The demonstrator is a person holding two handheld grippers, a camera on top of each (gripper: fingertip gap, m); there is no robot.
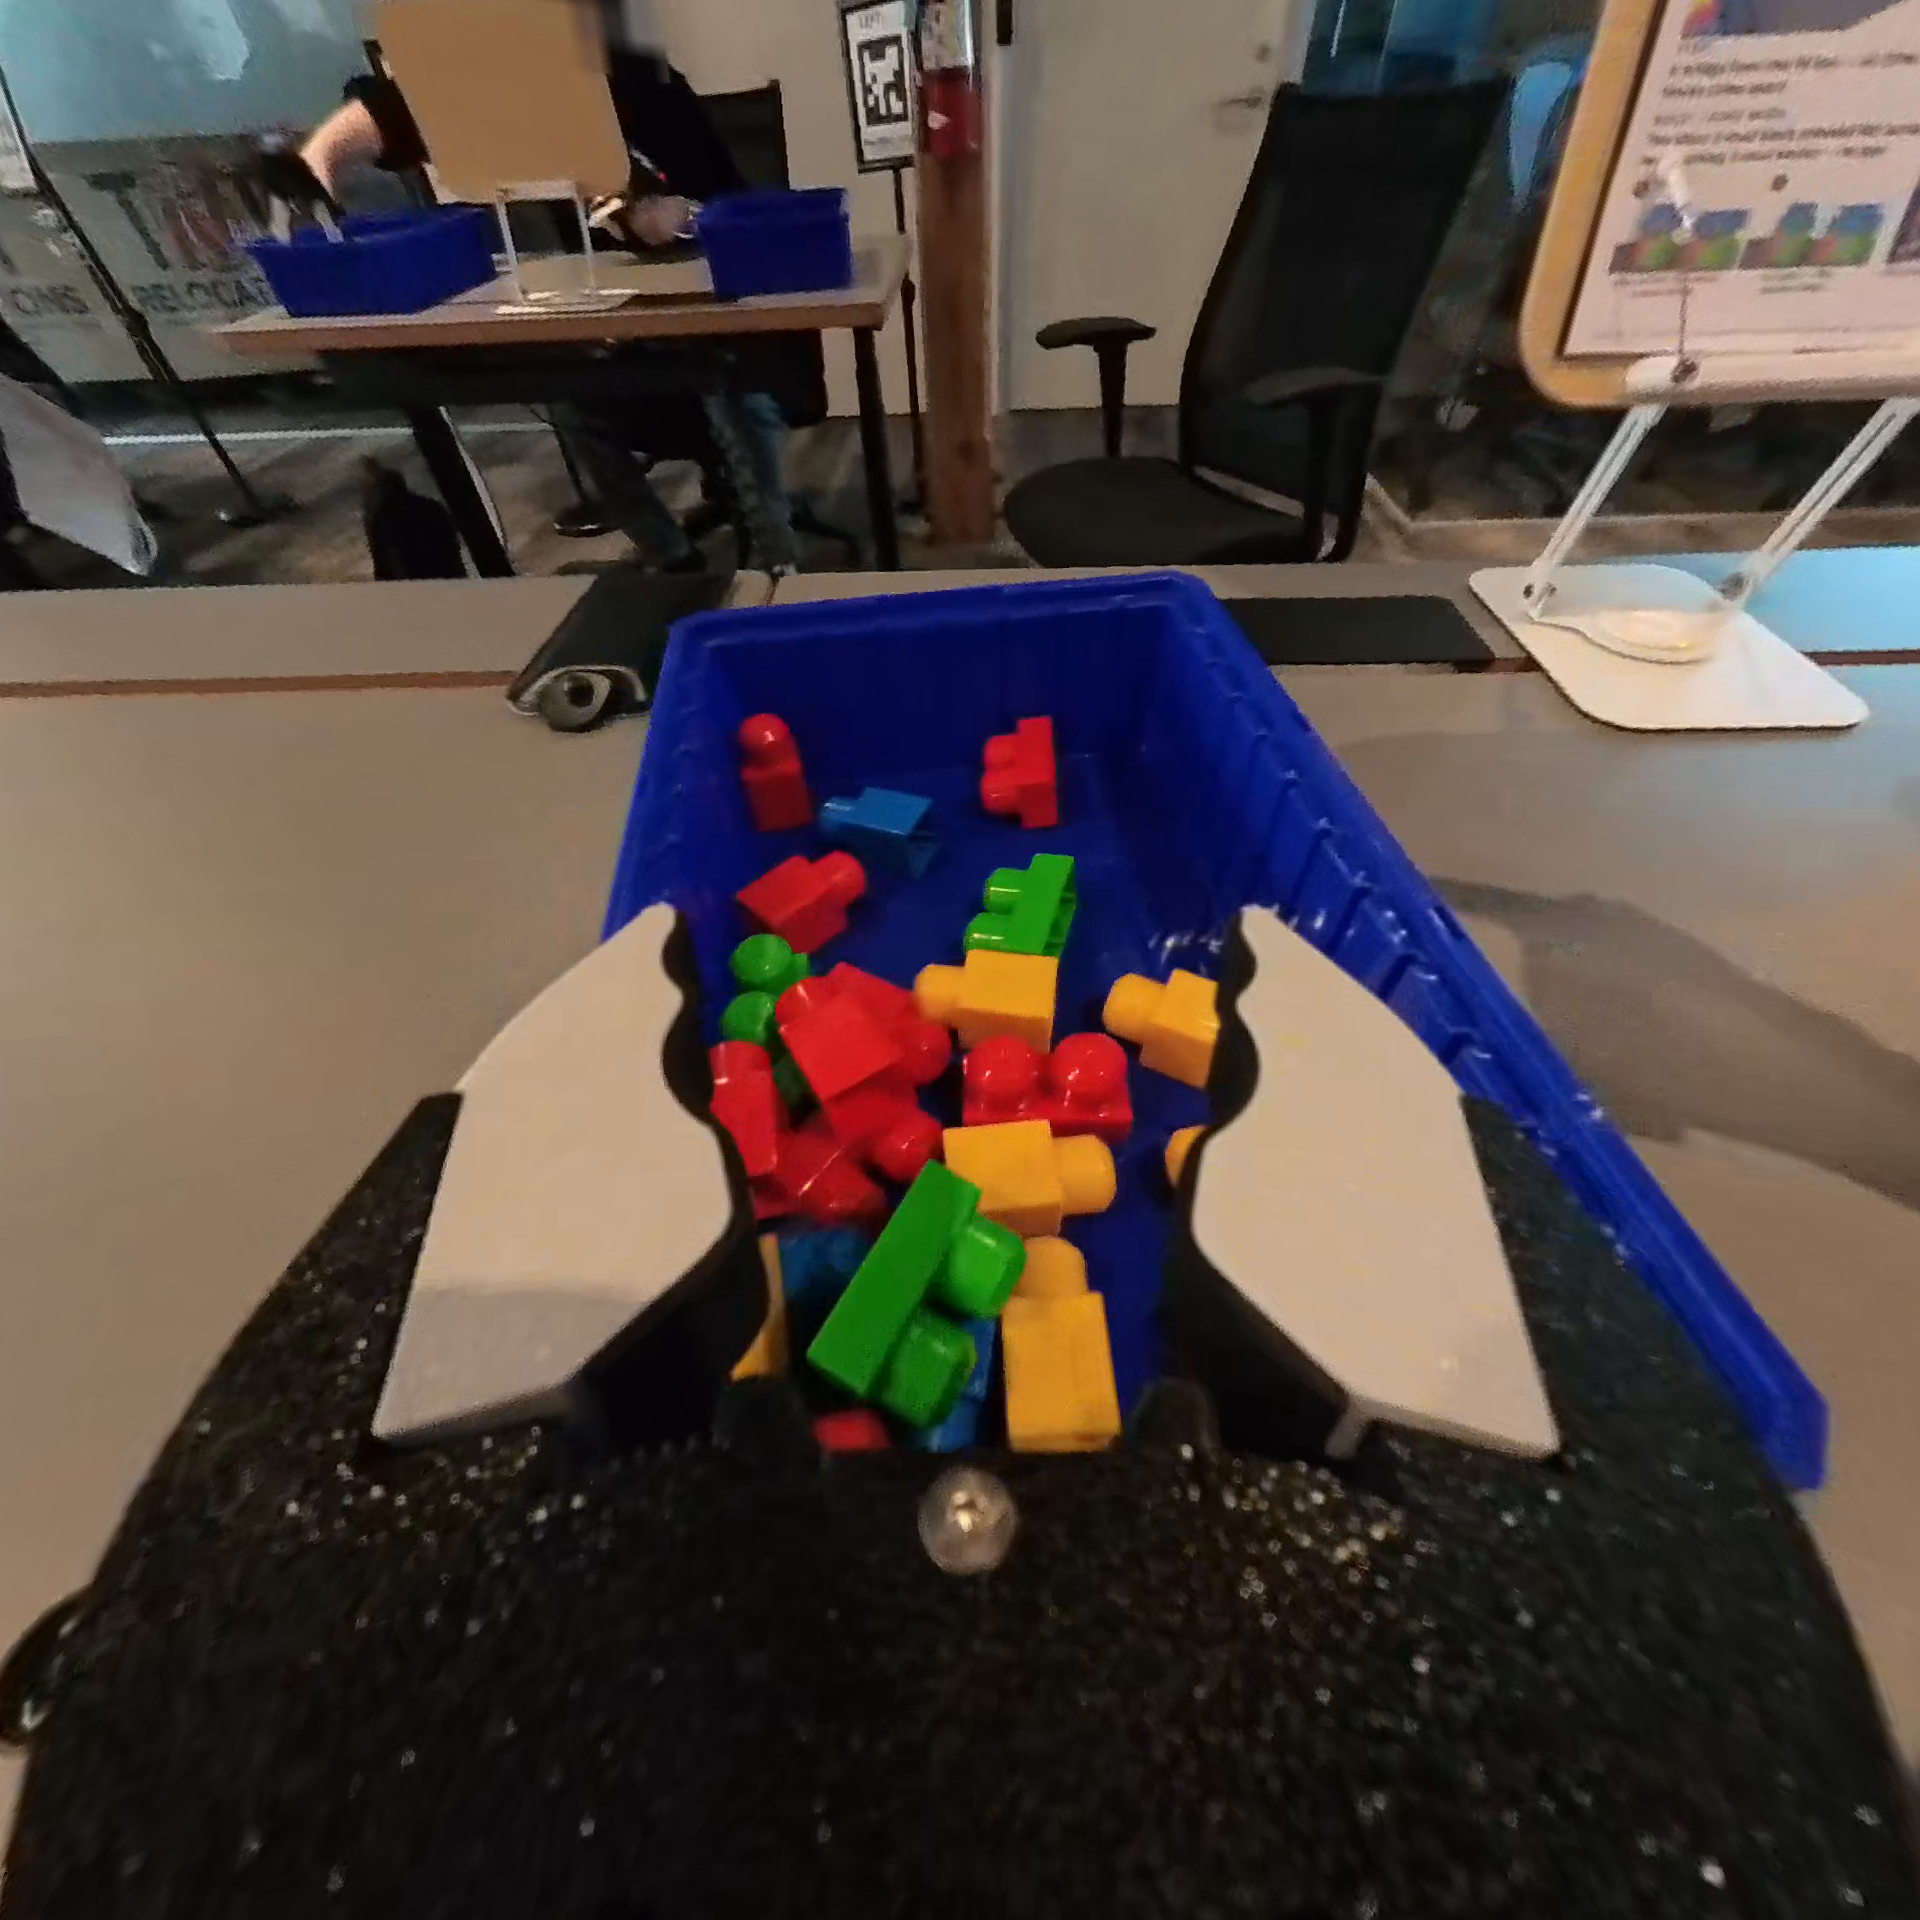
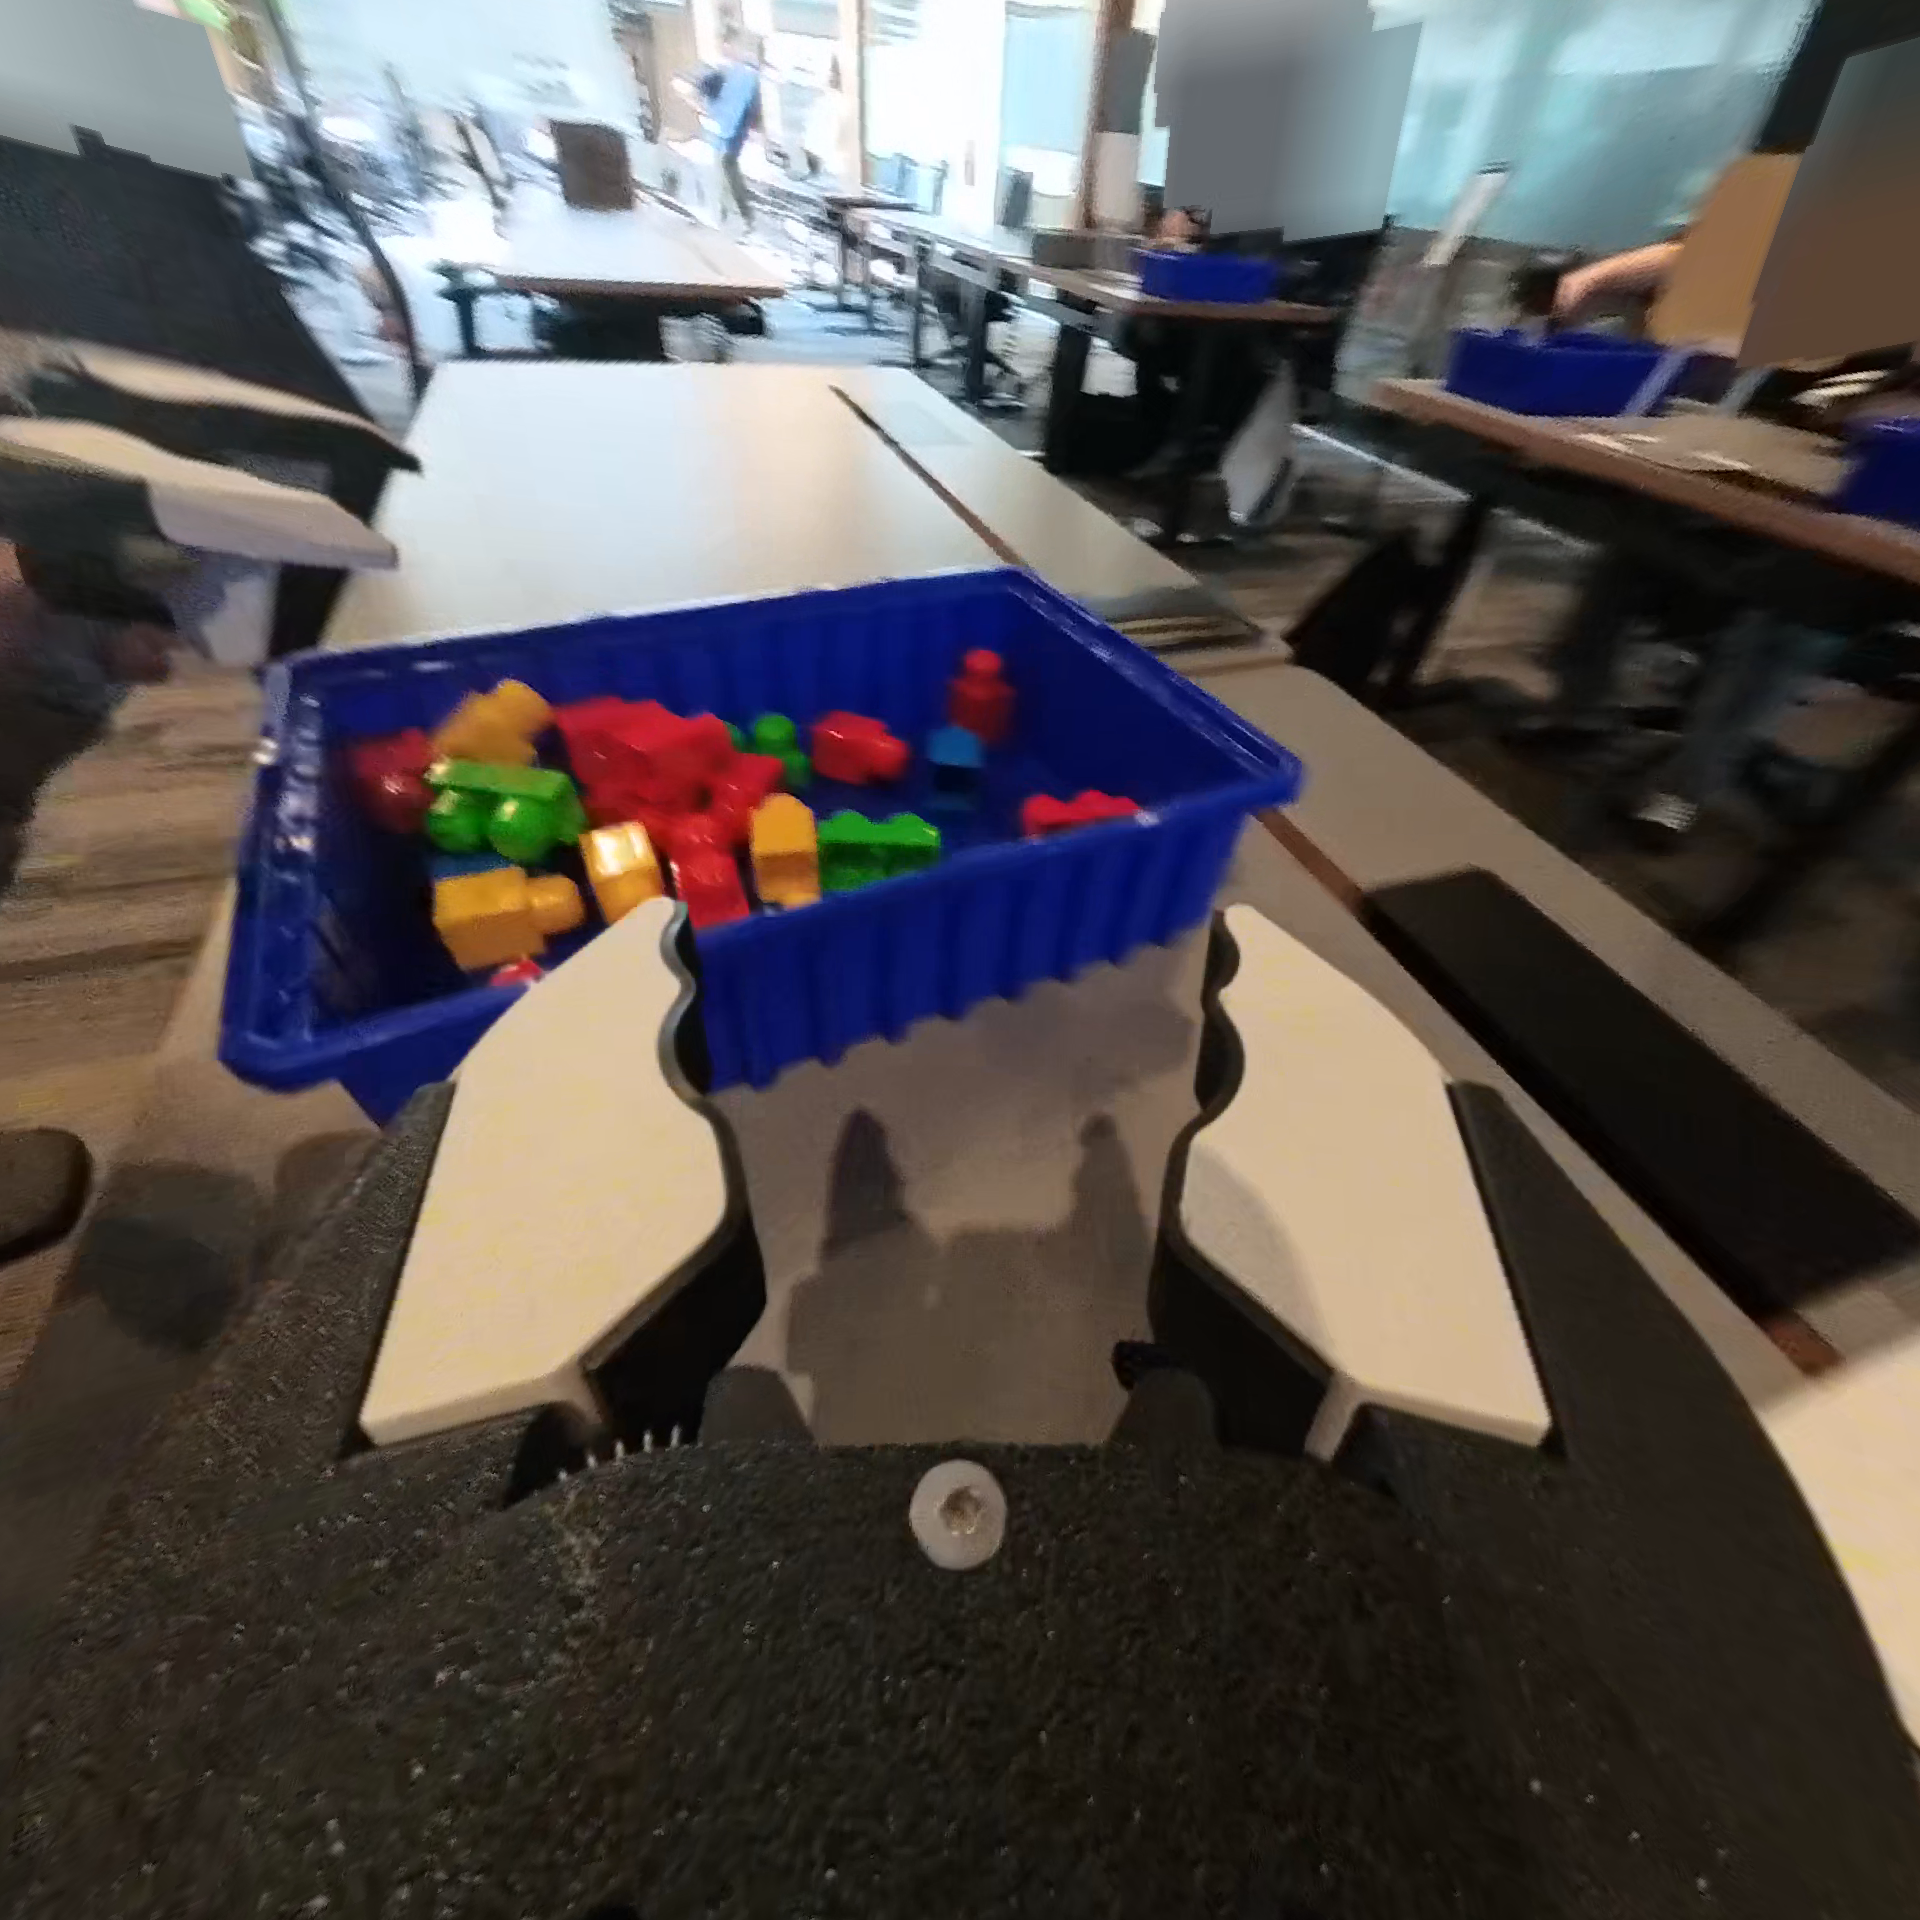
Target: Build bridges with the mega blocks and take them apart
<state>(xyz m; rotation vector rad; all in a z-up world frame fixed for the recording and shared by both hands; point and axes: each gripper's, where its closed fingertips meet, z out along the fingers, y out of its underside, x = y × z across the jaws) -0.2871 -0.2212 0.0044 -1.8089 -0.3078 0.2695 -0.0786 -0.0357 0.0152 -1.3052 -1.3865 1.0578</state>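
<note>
Nothing is built yet, as far as the views show. All the blocks lie loose and jumbled in the blue bin [image 1: 1351, 862], which stands on the grey table [image 1: 260, 935]; no two seem stacked into a bridge, though a few red ones near the middle are piled too closely to tell whether any are snapped together. The table around the bin carries no blocks at all.

The left gripper [image 1: 956, 1039] hovers over the near end of the bin with its fingers spread wide, holding nothing. Between them lie a long green block [image 1: 904, 1288] tipped on its side, several yellow blocks [image 1: 1055, 1351] and a heap of red blocks [image 1: 842, 1049]. Farther back a small blue block [image 1: 878, 816] and a few more red ones sit well apart on the bin floor.

The right gripper [image 2: 951, 997] is outside the bin, beside one long wall, its fingers also spread and empty, with only bare table between them. Its view is blurred, so fine detail is lost.

My reading is that the task is at its very start: the first pick has not been made, so the whole build and the whole take-apart remain. The left gripper looks best placed to make the first grab.

A stand with a picture sheet [image 1: 1745, 187] stands at the far right of the table.
</note>
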